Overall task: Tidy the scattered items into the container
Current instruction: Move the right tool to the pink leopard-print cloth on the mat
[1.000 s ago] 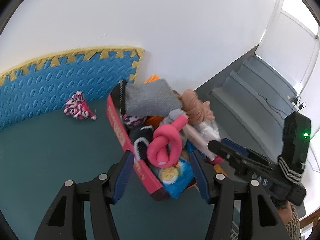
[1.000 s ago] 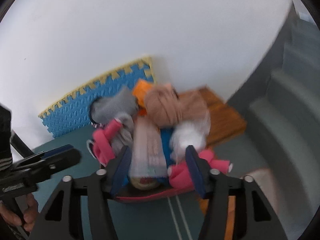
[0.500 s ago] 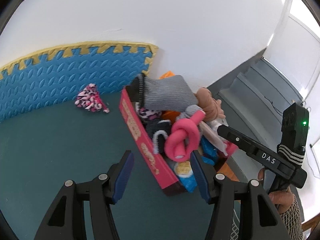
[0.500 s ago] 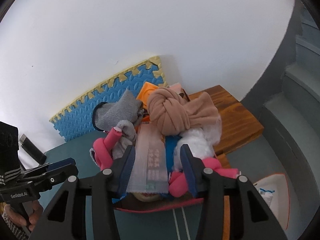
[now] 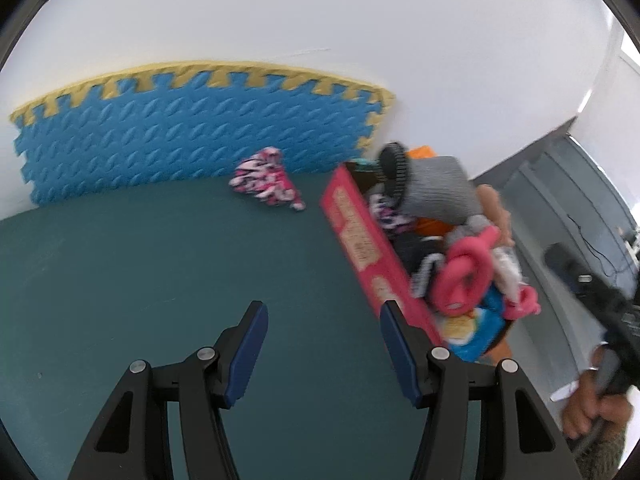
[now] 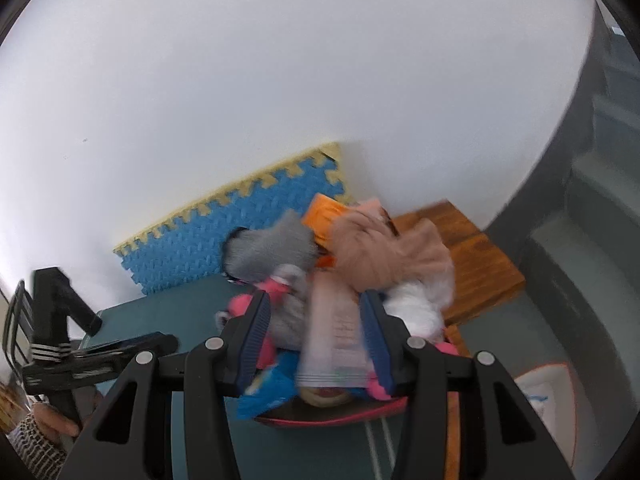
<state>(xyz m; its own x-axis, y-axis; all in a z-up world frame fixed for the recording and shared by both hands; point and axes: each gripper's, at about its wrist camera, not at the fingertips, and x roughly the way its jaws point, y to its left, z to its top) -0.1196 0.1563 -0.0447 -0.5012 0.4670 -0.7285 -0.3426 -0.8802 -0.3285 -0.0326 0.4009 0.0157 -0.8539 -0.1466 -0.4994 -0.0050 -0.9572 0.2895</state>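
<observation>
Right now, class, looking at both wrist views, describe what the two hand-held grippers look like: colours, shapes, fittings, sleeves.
The left gripper and right gripper are alike: black angular frames with silver round bolts and two flat fingers faced with ribbed dark-blue pads. The hand wears a patterned knit sleeve.

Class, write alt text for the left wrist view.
An open hand-held gripper hovers over a dark green floor, facing a pink patterned sock lying loose. To its right, a red box overflows with socks and packets.

left tool (image 5: 322, 338) agape — empty | pink-patterned sock (image 5: 266, 178) on floor — beside red box (image 5: 360, 236)
</observation>
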